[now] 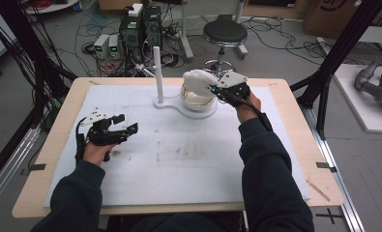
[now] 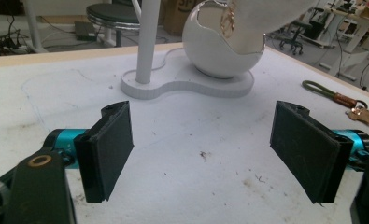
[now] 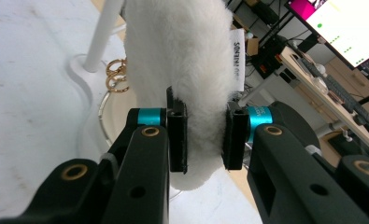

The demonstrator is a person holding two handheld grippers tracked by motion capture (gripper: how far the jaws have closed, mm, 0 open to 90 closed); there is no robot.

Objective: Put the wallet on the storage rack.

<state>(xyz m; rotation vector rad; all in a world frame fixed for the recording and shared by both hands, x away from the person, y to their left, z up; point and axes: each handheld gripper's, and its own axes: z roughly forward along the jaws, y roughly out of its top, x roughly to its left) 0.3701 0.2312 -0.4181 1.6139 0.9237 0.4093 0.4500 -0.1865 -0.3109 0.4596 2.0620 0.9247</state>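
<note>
Plush (image 3: 182,60) hides bowl (image 2: 215,51) (mostly).

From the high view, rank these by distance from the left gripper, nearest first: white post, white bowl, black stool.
1. White post: upright on the flat white base, up and right of the open left gripper.
2. White bowl: on the same base, just right of the post, under the fluffy toy that the right gripper holds.
3. Black stool: on the floor beyond the table.

The left tongs (image 1: 123,126) lie low with jaws spread wide, while the right tongs (image 3: 205,135) are raised and clamped tight.
</note>
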